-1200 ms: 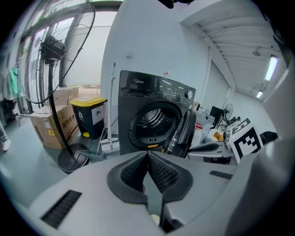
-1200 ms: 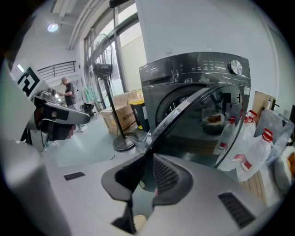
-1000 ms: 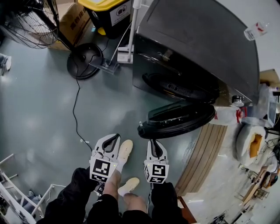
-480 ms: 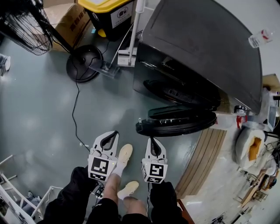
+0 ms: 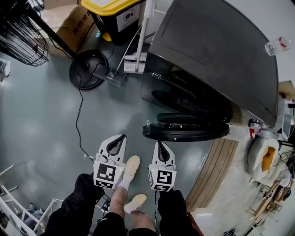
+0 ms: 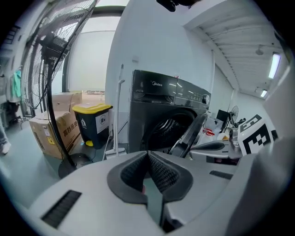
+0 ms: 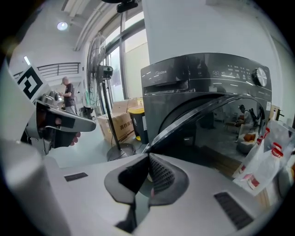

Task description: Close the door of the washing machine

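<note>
The dark grey washing machine point(image 5: 212, 55) fills the upper right of the head view. Its round black door point(image 5: 186, 130) stands open, swung out over the floor in front of the drum. My right gripper point(image 5: 160, 144) is shut and empty, its tips just short of the door's left edge. Beside it, further from the door, my left gripper point(image 5: 122, 137) is also shut and empty. The left gripper view has its tips point(image 6: 148, 153) together, with the machine point(image 6: 166, 106) and its door point(image 6: 191, 133) ahead. In the right gripper view the tips point(image 7: 148, 156) meet below the door point(image 7: 193, 120).
A standing fan's round base point(image 5: 88, 66) and its cable point(image 5: 78, 120) lie on the grey floor to the left. A cardboard box point(image 5: 73, 23), a yellow-lidded bin point(image 5: 115, 14) and a white mop point(image 5: 138, 46) stand beside the machine. Wooden boards point(image 5: 216, 161) and bags point(image 5: 262, 152) are at right.
Both grippers have moved forward toward the washing machine, and the door's edge is now closer to the right gripper. The right gripper's jaws have closed.
</note>
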The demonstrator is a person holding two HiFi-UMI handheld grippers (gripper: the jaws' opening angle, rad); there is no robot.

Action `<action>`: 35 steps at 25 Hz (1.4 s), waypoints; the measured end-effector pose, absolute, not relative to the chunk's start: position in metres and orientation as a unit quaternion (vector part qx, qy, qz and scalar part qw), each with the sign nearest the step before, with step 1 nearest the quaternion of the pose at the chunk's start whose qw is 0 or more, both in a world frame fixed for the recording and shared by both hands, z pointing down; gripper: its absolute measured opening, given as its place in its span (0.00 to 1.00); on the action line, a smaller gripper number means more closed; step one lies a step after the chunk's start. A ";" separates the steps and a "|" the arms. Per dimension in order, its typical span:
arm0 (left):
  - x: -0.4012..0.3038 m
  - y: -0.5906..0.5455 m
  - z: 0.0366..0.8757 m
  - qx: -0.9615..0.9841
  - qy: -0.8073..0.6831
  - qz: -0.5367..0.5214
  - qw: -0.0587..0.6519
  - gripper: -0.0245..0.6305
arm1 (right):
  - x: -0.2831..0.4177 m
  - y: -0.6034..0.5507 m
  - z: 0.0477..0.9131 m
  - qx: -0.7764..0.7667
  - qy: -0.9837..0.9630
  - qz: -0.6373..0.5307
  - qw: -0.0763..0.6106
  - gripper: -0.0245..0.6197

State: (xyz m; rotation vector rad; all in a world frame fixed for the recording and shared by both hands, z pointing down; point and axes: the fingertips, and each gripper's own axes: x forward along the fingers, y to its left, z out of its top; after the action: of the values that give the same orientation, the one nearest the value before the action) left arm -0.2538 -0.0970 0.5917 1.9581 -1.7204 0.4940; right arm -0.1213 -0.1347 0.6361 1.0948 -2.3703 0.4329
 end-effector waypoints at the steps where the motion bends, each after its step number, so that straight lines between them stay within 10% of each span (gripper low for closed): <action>1: -0.256 -0.101 0.591 0.716 -0.630 0.179 0.240 0.07 | -0.123 -0.138 0.636 0.401 -0.869 0.157 0.244 0.06; 35: -0.296 -0.205 0.629 0.717 -0.639 0.167 0.221 0.07 | -0.172 -0.256 0.653 0.430 -0.869 0.142 0.199 0.06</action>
State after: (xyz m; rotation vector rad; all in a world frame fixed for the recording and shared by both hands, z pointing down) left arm -0.2962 -0.2054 0.6287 1.9830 -1.7678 0.4615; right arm -0.1717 -0.2561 0.6526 1.2027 -2.4308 0.3970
